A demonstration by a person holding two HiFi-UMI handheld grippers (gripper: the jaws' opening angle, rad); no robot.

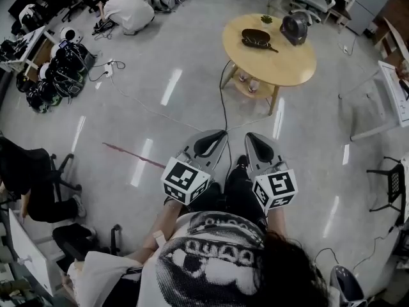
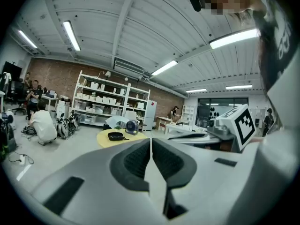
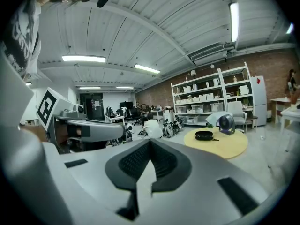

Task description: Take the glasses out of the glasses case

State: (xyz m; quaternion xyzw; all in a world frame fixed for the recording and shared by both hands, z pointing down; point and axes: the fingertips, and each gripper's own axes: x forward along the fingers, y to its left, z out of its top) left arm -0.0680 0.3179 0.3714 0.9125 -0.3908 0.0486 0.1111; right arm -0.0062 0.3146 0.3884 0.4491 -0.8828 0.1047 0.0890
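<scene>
A dark oval case [image 1: 256, 39] lies on a round yellow table [image 1: 287, 62] across the floor, well ahead of both grippers; the glasses cannot be made out. In the gripper views the case [image 2: 115, 136] [image 3: 204, 135] is small and far off. My left gripper [image 1: 215, 139] and right gripper [image 1: 255, 139] are held side by side in front of the person's body, pointing toward the table. Both are shut with nothing between the jaws. The left gripper's tips [image 2: 151, 139] and the right gripper's tips [image 3: 150, 142] meet in their own views.
A small grey fan [image 1: 294, 27] and a little plant [image 1: 266, 20] share the table top. A black cable [image 1: 223, 107] runs over the floor to the table. A seated person [image 1: 32, 184] and piled gear [image 1: 57, 75] are at the left, a white desk [image 1: 396, 94] and black chair [image 1: 393, 184] at the right.
</scene>
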